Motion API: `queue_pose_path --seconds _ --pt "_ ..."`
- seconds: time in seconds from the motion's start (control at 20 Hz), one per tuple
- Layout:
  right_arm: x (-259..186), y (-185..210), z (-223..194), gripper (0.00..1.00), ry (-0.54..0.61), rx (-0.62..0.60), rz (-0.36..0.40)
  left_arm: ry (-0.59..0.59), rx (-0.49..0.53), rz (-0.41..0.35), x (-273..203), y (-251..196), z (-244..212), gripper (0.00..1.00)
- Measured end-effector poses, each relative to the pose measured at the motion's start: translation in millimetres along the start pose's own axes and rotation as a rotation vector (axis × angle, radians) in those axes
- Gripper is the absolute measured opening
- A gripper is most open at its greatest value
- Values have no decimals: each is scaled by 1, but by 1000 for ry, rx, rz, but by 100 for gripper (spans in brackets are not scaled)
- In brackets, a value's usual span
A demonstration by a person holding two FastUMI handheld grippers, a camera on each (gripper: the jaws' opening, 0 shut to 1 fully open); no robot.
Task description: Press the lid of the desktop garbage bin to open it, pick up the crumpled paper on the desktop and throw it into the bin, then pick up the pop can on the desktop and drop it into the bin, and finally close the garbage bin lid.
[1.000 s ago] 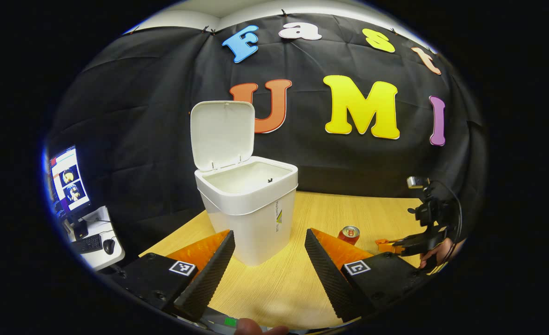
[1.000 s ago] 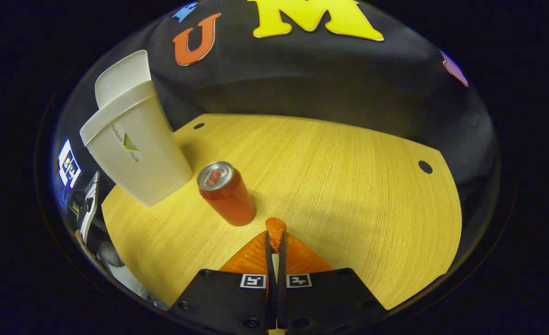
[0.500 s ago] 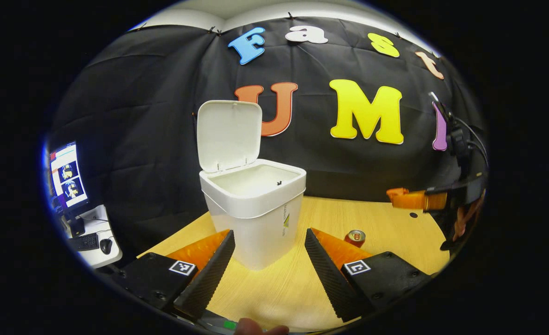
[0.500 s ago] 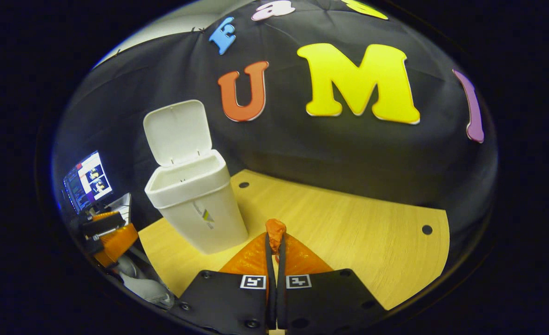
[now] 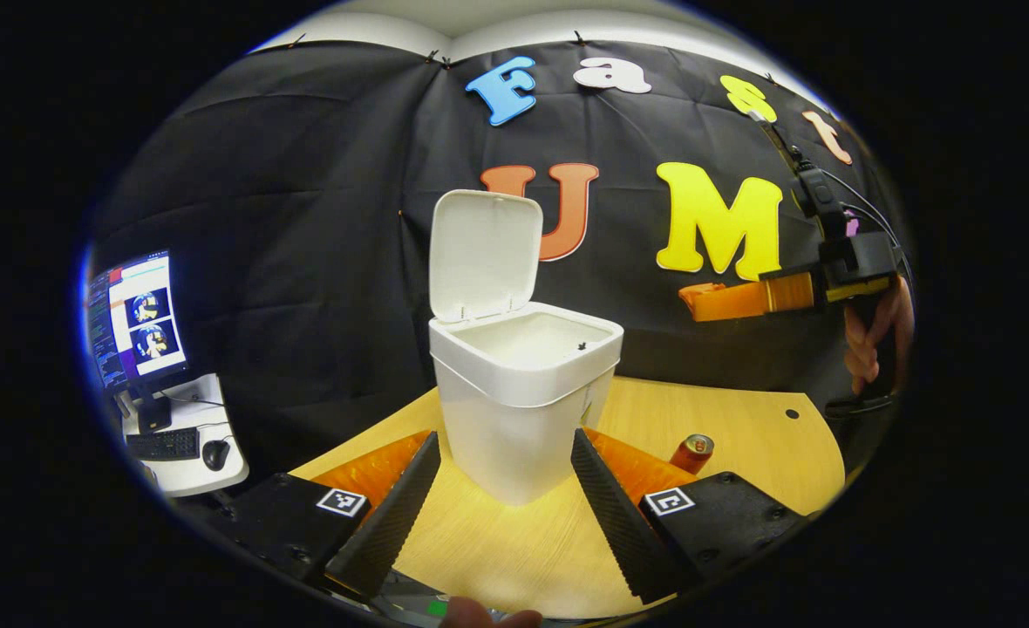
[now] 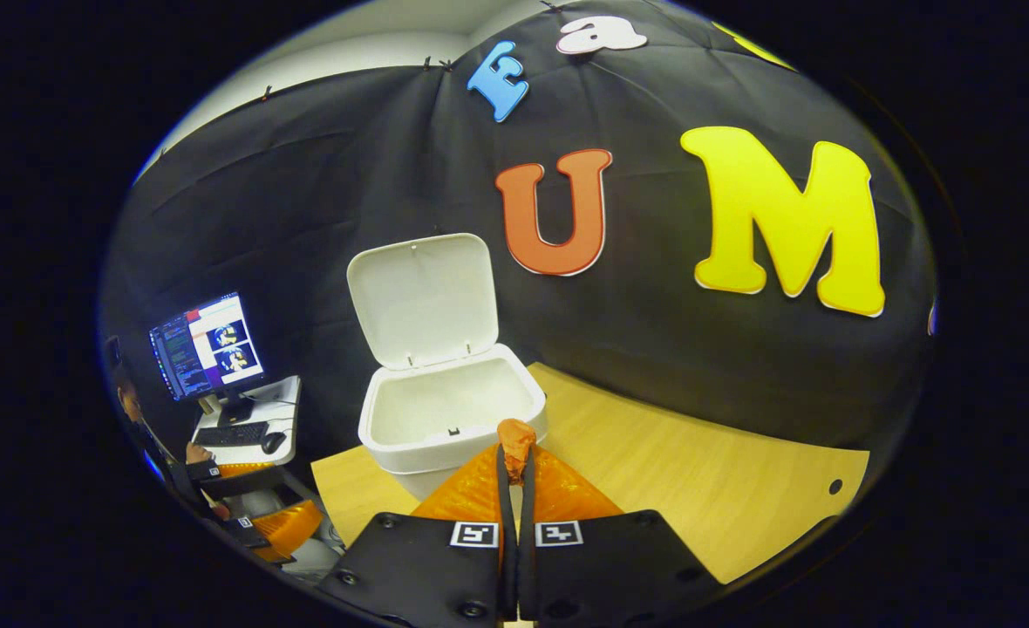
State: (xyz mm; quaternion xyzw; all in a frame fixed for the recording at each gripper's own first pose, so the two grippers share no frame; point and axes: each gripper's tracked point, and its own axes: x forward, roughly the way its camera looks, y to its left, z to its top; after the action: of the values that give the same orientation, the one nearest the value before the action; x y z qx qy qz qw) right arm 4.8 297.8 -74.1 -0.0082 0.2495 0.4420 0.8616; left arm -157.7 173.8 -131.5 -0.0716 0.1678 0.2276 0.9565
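Note:
The white bin point(image 5: 523, 419) point(image 6: 384, 440) stands on the wooden table with its lid point(image 5: 484, 253) point(image 6: 423, 296) swung upright. My right gripper point(image 6: 514, 440) is shut on a small crumpled paper point(image 6: 515, 430), held in the air just before the bin's near rim. In the left gripper view, that right gripper point(image 5: 696, 302) hangs right of the bin, above its rim, with a hand on it. My left gripper point(image 5: 504, 436) is open, low in front of the bin, with nothing between its fingers. A red pop can point(image 5: 693, 451) stands on the table right of the bin.
The wooden table point(image 5: 741, 419) point(image 6: 698, 497) has a curved edge with small holes. Off the table's left stands a side desk with a monitor point(image 5: 135, 318) point(image 6: 209, 344), keyboard and mouse. A person point(image 6: 131, 406) sits by it.
My right gripper has lifted the paper from the table beside the can and carried it up and toward the open bin. The left gripper has drifted slightly and stayed open.

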Motion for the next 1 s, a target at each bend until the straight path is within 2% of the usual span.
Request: queue_pose_path --seconds 0.35,0.65,1.0 --pt "62 44 11 1 20 -72 39 -3 -40 78 -7 48 0 99" --pt "95 65 11 2 32 -136 45 -14 -66 88 -7 58 0 100" --pt "121 61 -1 23 74 -150 10 -12 -56 84 -7 60 -1 99"
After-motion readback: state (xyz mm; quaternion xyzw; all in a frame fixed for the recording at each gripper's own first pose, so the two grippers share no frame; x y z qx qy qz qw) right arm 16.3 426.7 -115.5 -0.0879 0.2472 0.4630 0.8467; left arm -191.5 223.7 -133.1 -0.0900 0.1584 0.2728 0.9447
